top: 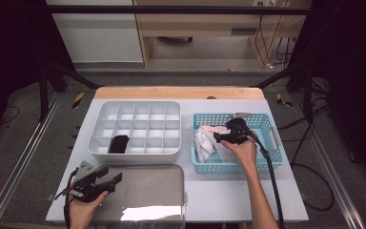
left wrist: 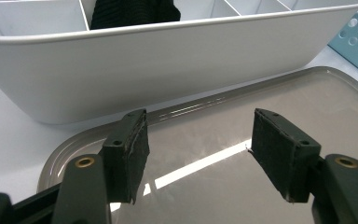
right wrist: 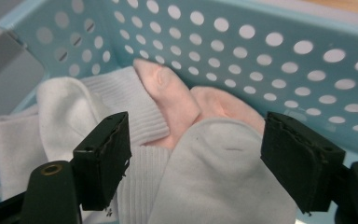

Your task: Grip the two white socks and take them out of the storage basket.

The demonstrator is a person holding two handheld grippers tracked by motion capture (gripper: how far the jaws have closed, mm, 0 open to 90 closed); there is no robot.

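Right gripper (right wrist: 196, 163), jaws wide, hangs inside the blue basket (right wrist: 279, 42) over three socks: two white socks (right wrist: 214, 177), one pink sock (right wrist: 177, 98), against the perforated wall. Left gripper (left wrist: 198, 154), jaws wide, hovers over the bare steel tray (left wrist: 270, 98) beside the white divided box (left wrist: 168, 65), which holds one black sock (left wrist: 130, 11).

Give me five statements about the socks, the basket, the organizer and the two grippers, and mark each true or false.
1. The right gripper is open over socks in the blue basket. True.
2. The left gripper holds a white sock. False: its fingers are apart with nothing between them, above the metal tray.
3. A black item lies in a front-row compartment of the white organizer. True.
4. The basket holds only black socks. False: they are white socks and a pink sock.
5. The metal tray sits behind the organizer. False: it lies in front.
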